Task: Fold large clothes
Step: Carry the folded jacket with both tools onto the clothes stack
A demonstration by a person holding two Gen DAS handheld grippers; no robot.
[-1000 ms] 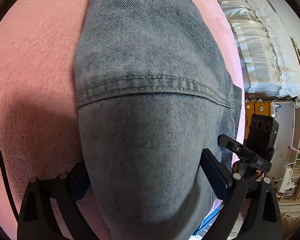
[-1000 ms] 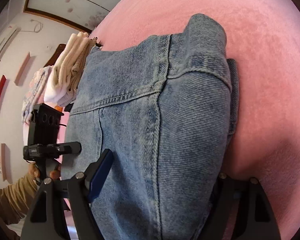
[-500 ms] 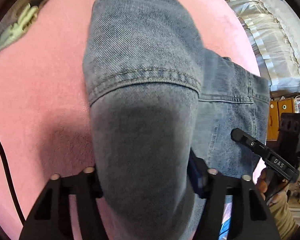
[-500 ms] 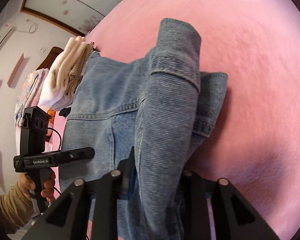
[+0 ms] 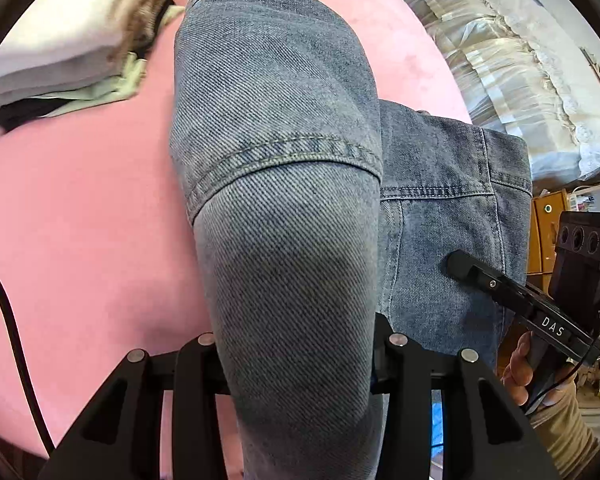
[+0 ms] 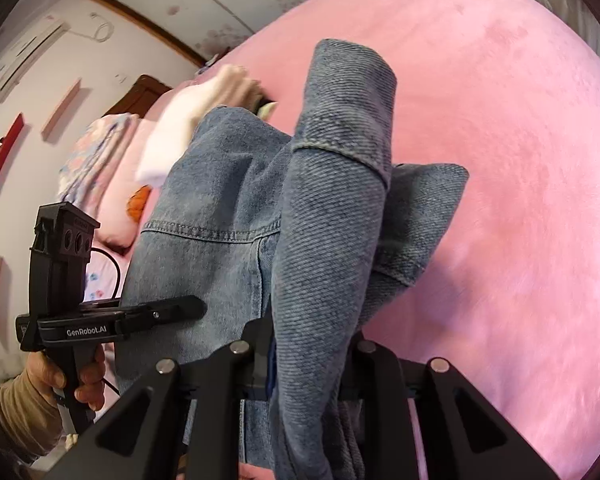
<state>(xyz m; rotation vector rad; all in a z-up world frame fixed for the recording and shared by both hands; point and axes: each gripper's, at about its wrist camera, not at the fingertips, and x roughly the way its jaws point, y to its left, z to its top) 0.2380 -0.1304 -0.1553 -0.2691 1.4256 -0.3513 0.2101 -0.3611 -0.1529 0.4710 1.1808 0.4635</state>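
Surface: bed (image 5: 80, 220), pink plush cover, fills most of both views.
On it, beyond left gripper (image 5: 296, 364): denim garment (image 5: 440, 200), partly lying on cover.
On it, far left of that gripper: stack of folded clothes (image 5: 68, 40), white on top.

right claw (image 6: 300, 356) clamping denim jacket (image 6: 328, 220), pink blanket (image 6: 500, 140)
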